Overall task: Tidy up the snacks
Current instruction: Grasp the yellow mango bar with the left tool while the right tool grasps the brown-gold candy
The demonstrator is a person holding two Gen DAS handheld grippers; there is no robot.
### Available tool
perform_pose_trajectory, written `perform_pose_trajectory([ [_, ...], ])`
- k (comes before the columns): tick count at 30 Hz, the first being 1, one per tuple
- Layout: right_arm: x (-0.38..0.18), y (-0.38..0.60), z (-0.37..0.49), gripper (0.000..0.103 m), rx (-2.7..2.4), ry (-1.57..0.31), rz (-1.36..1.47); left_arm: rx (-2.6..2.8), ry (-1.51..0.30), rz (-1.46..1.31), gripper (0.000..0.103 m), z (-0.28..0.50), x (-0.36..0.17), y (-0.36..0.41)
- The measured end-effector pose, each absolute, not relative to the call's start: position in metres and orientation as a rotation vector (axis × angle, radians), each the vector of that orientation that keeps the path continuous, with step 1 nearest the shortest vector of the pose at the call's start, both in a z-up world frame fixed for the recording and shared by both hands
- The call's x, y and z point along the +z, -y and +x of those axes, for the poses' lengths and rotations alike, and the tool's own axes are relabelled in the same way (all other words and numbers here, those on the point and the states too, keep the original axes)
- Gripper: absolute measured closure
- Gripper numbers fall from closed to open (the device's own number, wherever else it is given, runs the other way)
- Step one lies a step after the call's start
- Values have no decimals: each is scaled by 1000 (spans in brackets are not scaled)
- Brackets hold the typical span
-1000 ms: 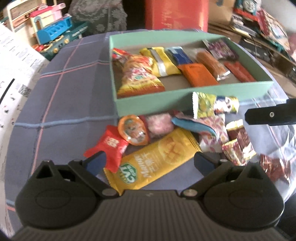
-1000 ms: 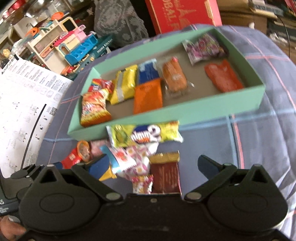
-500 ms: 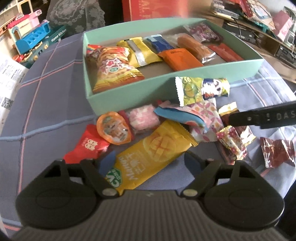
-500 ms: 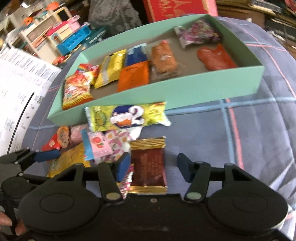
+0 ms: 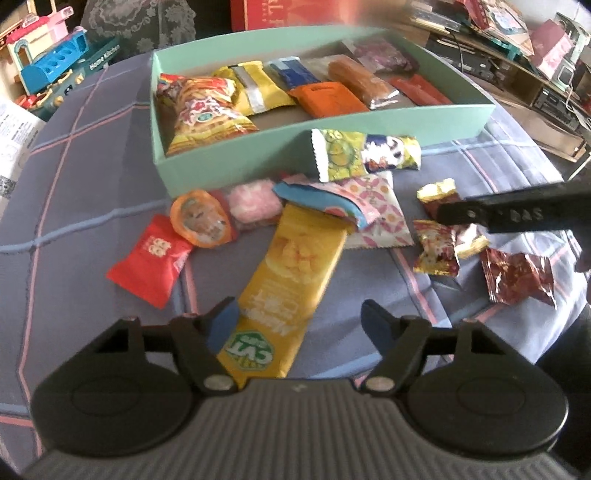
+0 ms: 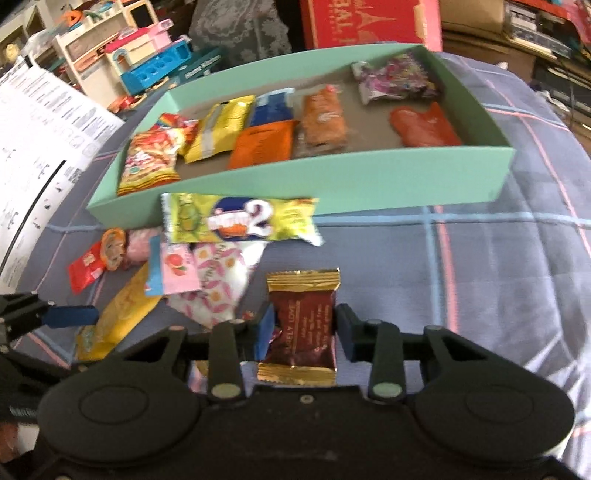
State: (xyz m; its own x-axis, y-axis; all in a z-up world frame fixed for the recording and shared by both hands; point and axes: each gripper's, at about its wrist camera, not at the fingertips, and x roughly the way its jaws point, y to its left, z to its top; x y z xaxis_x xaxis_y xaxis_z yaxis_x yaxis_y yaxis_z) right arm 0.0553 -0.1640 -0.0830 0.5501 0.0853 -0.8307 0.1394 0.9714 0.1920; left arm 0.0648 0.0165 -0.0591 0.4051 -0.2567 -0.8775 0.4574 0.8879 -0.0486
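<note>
A mint green box (image 5: pixel 280 155) (image 6: pixel 332 184) with several snacks inside stands on the plaid cloth. Loose snacks lie in front of it. My left gripper (image 5: pixel 299 325) is open, its jaws on either side of the near end of a yellow mango bar (image 5: pixel 288 280). My right gripper (image 6: pixel 303 328) is shut on a dark red, gold-edged packet (image 6: pixel 304 325); its finger also shows in the left wrist view (image 5: pixel 517 214). A yellow-green bar (image 6: pixel 240 221) (image 5: pixel 365 153) leans against the box front.
A red candy (image 5: pixel 151 258), an orange jelly cup (image 5: pixel 199 218), a pink sweet (image 5: pixel 253 203), floral packets (image 5: pixel 373 210) and dark red candies (image 5: pixel 517 275) lie on the cloth. Toys (image 6: pixel 147 62), printed paper (image 6: pixel 37 122) and a red carton (image 6: pixel 369 22) surround it.
My right gripper has closed from wide open onto the dark red packet. My left gripper has moved forward over the mango bar and stays open.
</note>
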Motion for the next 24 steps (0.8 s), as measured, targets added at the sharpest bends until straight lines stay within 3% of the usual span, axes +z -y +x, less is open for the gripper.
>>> perform_pose_trajectory([
  [7,-84,170,46,62,-34,-1002,265,-410,-1085,226,31,85,-69,-15],
  [9,-84,165,45,56,-31,-1002,251,-417,-1075,250,32,83,-70,-10],
  [10,-84,161,43,54,-28,-1000,240,-421,-1068,252,34,82,-70,-8],
  [11,-85,157,42,54,-30,-996,213,-427,-1058,253,45,80,-69,-6],
  [13,-85,149,41,54,-30,-990,159,-423,-1035,271,58,75,-67,-2],
  [14,-86,144,41,60,-27,-989,124,-423,-1029,272,64,73,-66,-2],
  [17,-84,141,41,67,-10,-986,104,-416,-1036,237,66,70,-64,-5],
  [24,-70,159,35,68,-17,-951,207,-410,-1042,174,67,57,-50,-18],
])
